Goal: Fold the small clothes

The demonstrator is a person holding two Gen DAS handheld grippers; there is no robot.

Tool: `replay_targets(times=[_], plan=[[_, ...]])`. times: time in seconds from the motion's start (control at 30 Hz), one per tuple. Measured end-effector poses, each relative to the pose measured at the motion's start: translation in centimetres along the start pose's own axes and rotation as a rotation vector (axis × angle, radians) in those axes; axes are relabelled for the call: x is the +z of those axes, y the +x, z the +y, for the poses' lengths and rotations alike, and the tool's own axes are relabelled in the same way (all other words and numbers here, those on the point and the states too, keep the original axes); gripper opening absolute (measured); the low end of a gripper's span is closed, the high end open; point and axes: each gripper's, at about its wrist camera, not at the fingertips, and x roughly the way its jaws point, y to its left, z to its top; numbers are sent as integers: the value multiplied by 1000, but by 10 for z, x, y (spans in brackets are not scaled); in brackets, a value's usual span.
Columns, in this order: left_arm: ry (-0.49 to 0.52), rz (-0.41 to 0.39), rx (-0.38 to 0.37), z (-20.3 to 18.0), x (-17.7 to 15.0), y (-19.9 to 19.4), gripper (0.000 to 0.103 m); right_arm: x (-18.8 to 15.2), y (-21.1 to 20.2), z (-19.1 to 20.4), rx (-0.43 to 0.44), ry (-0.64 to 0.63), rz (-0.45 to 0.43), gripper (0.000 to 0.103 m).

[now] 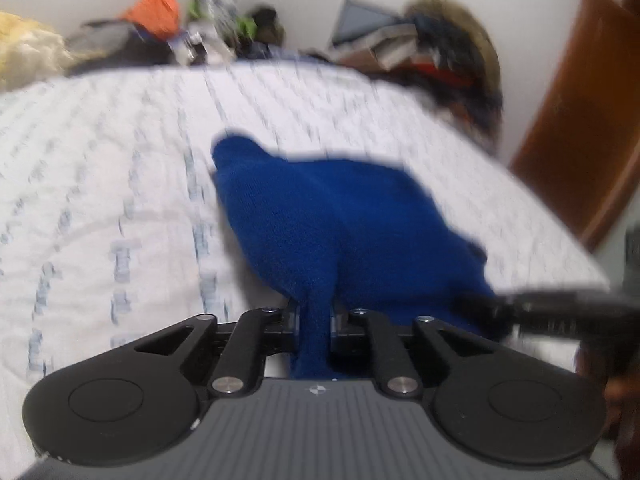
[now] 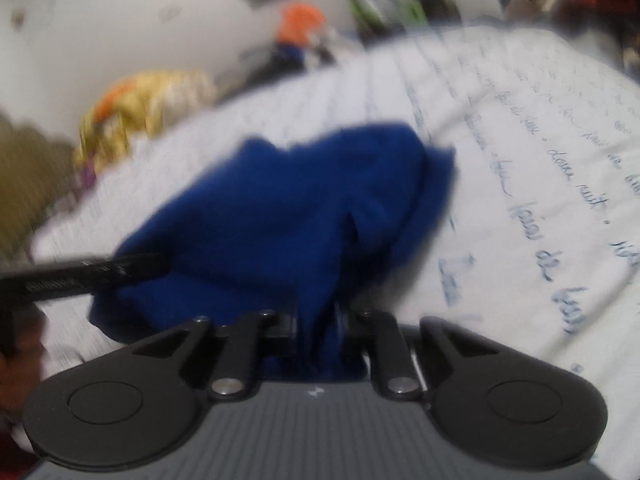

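Both tongs are nearly closed: the left gripper (image 1: 315,322) pinches a bunched edge of the blue garment (image 1: 340,216) on the white printed bedsheet (image 1: 100,200), the right gripper (image 2: 316,322) another edge beside it. With just 2 thin pinches, a quick lift could slip the knit free or fold it crooked.

This is a bedroom in a home: a wide bed under a white quilted cover printed with lines of blue handwriting (image 1: 120,184) fills most of both views. Behind it, piled clothes, an orange garment (image 1: 154,12), stacked books (image 1: 384,46) and a brown wooden door (image 1: 580,120) stand along plain white walls.
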Motion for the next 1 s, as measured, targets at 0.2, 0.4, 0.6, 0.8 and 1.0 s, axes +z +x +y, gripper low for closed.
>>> replay_targets(times=[0.2, 0.4, 0.6, 0.8, 1.0], plan=[[93, -151, 163, 1, 19, -8, 70, 27, -23, -18, -55, 44, -147, 62], [75, -155, 229, -21, 62, 33, 72, 99, 47, 6, -86, -100, -140, 62], [88, -73, 285, -31, 43, 78, 86, 108, 123, 12, -247, -187, 7, 78], [-5, -62, 278, -14, 42, 78, 97, 102, 92, 12, -363, -151, -102, 87], [-41, -61, 284, -12, 38, 78, 102, 84, 90, 30, -287, -218, -66, 88]])
